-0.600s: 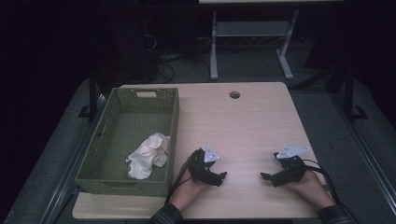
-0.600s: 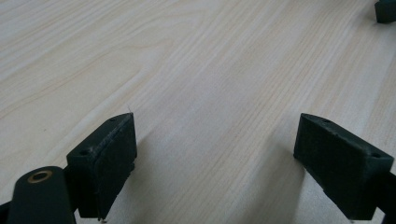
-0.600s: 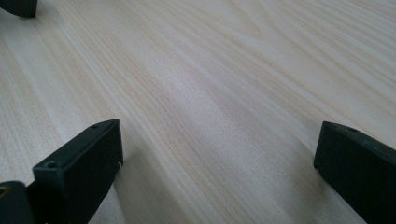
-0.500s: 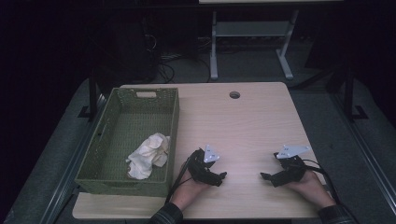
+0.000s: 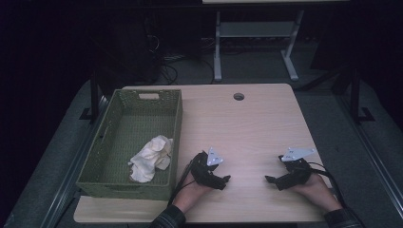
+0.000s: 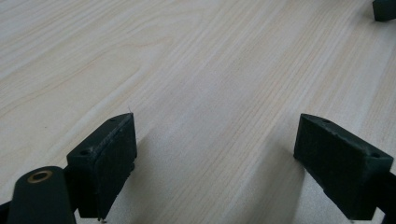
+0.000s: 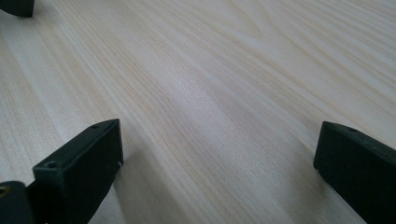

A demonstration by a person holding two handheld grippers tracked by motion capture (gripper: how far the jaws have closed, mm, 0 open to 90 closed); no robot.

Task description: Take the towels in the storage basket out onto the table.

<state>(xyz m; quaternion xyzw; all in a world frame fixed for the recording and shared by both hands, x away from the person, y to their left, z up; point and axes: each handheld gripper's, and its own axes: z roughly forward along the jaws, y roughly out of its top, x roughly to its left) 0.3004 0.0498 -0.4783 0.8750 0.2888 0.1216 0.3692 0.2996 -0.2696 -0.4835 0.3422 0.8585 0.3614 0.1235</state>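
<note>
White cloth lies in the basket, apparently just beside the empty, spread-jawed left gripper.

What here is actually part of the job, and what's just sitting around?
Part of the job:
- left gripper, jaws open, resting on the table
- right gripper, jaws open, also on the table
- crumpled white cloth, lying in the green woven basket

Just lying about:
- metal stand on the floor behind the table
- cables on the floor
</note>
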